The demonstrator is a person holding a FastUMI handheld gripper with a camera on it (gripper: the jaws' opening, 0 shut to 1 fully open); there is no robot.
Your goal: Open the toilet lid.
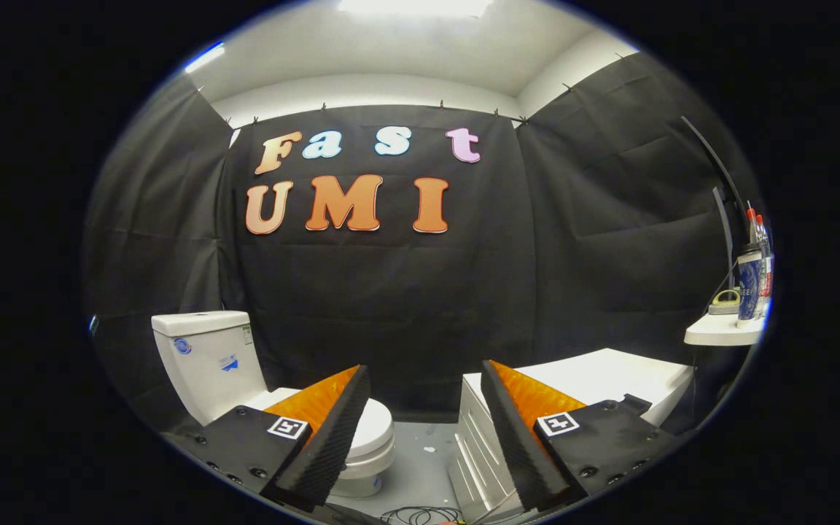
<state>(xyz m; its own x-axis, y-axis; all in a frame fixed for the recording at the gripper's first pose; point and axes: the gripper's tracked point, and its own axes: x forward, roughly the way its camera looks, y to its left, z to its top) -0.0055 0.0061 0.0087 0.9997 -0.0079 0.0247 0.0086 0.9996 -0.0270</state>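
Note:
A white toilet stands below and ahead of me to the left, its tank (205,357) against the black cloth wall. Its lid (375,429) lies down flat over the bowl, partly hidden behind my left finger. My gripper (426,375) is open and held well above and short of the toilet, with nothing between its fingers. The left finger (332,430) overlaps the lid in the view but is not touching it.
A white cabinet with drawers (580,379) stands to the right of the toilet, partly behind my right finger. A small white shelf (722,332) on the far right carries bottles and a can. Grey floor (420,459) with black cables (420,516) lies between toilet and cabinet.

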